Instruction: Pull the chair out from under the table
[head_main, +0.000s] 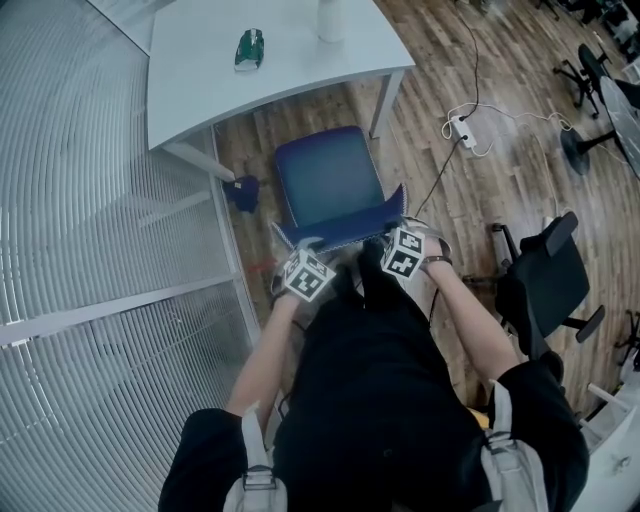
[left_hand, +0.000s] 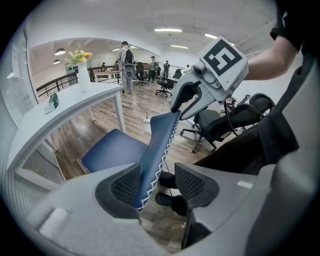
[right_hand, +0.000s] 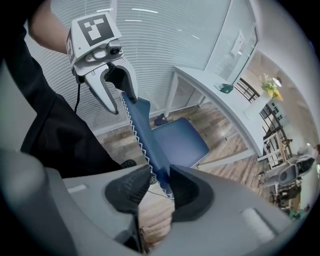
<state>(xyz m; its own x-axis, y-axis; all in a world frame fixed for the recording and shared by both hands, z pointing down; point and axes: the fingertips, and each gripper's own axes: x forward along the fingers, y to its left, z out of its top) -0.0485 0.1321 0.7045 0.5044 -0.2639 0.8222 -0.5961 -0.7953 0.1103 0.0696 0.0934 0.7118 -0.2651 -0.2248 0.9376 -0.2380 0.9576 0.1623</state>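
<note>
Two slack grips: head view, chair (head_main: 328, 180) sits clear of the table (head_main: 200, 90); left gripper view, left gripper (left_hand: 157, 185) loose around the backrest (left_hand: 160, 140); right gripper view, right gripper (right_hand: 158, 181) likewise; best to widen fully, then lift off straight.

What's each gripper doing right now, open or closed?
Left gripper: open, chair backrest between its jaws, not clamped.
Right gripper: open, chair backrest between its jaws too.
</note>
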